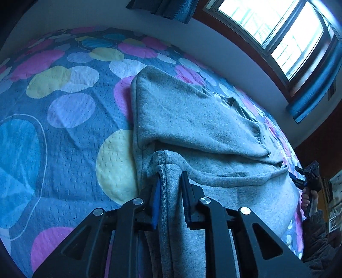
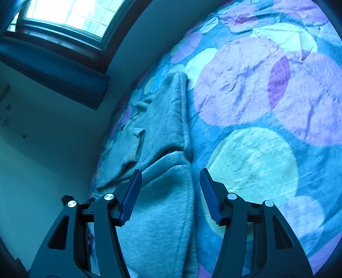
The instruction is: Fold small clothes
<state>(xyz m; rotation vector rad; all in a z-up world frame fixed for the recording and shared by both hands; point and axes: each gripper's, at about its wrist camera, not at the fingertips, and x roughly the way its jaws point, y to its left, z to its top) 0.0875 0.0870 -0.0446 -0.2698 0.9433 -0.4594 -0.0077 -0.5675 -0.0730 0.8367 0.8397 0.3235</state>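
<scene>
Between the fingers of the left gripper [image 1: 170, 181] sits a ribbed knit cuff of the grey sweatshirt [image 1: 192, 119], a soft, matt, fuzzy fleece cloth. The gripper arms are matt black plastic with shiny metal rivets; the pads [image 1: 156, 201] are blue ribbed rubber. Ahead of the right gripper [image 2: 171, 181] the bedspread [image 2: 256, 149] is quilted, dimpled cloth.

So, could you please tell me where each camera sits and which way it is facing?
Left wrist: on the left gripper, low over the bed, facing the window wall; its fingers pinch a fold of the grey sweatshirt; the right hand shows at the far right.
Right wrist: on the right gripper, open above the sweatshirt's edge, looking along the bedspread.
Shared: sweatshirt, bedspread, window.
</scene>
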